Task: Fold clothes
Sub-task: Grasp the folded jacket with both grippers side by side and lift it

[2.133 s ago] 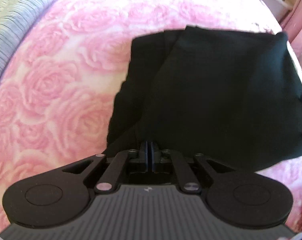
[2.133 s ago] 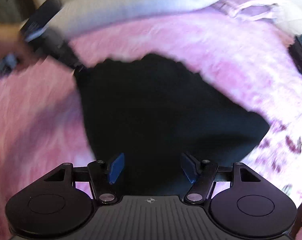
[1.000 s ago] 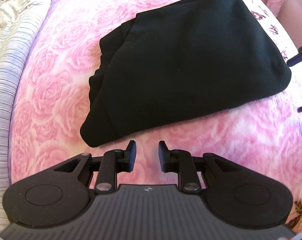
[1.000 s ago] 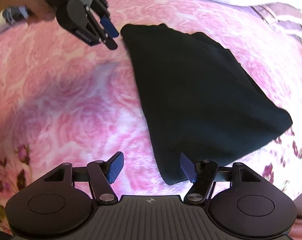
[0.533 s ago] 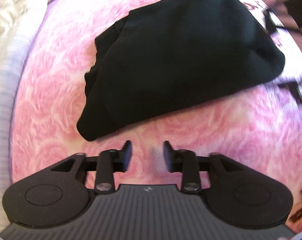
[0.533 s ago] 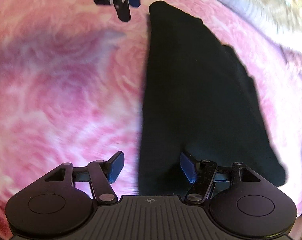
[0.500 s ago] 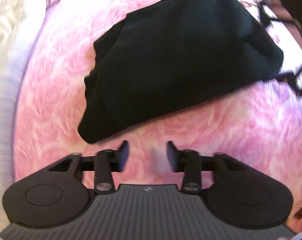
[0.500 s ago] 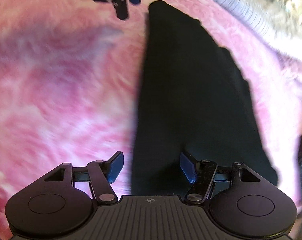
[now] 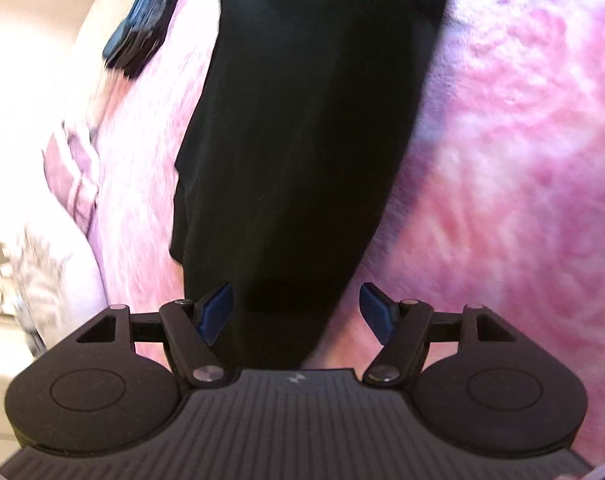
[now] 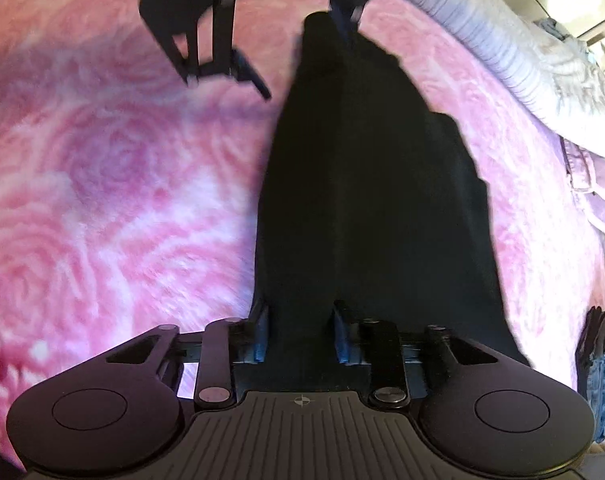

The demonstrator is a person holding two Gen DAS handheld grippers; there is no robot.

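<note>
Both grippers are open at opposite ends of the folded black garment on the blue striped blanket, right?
Not quite: the blanket is pink with a rose pattern, as the right wrist view shows. The left gripper and right gripper are open at opposite ends of the folded black garment.

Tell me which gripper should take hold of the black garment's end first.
Right. The right gripper already has its fingers narrowed around the black garment end; the left gripper is wide open, only half over it.
</note>
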